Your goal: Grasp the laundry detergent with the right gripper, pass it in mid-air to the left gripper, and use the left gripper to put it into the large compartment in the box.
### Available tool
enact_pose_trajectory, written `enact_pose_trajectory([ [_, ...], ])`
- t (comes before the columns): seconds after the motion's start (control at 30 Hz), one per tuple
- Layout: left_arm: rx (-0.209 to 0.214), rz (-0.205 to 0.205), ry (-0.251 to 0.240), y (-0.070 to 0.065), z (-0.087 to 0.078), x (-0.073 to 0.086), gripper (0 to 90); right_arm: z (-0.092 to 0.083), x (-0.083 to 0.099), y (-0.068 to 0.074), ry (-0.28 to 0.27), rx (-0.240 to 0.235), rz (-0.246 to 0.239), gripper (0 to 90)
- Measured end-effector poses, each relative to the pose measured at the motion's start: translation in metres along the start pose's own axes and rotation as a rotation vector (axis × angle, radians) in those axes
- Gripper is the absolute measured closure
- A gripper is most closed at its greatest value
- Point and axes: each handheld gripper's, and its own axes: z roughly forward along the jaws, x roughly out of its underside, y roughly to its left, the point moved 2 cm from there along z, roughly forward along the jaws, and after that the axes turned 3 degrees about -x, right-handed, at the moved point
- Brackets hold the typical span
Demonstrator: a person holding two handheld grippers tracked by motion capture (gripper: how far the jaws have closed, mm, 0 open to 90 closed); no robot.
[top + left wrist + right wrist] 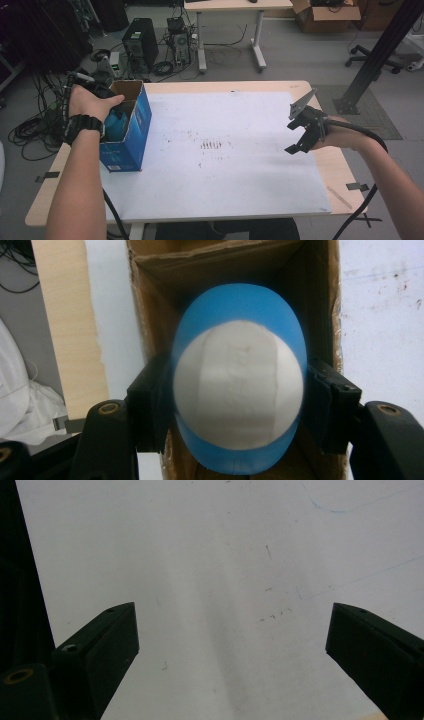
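White mat [240, 165] — blue bottle [239, 390] base-up in box [131, 131]

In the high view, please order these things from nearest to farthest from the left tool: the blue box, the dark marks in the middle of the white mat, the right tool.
1. Blue box: the left tool is at its open top.
2. Dark marks: on the mat's middle.
3. Right tool: over the mat's right edge.

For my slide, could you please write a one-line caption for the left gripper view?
Left gripper grips a blue-and-white rounded object over the open cardboard box.
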Motion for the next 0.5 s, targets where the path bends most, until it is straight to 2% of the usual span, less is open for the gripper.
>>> enact_pose_trajectory([
  [0.5, -0.019, 0.011, 0.021, -0.004, 0.016, 0.002, 38.1, 0.003, 0.002, 0.0, 0.002, -0.005, 0.007, 6.7],
])
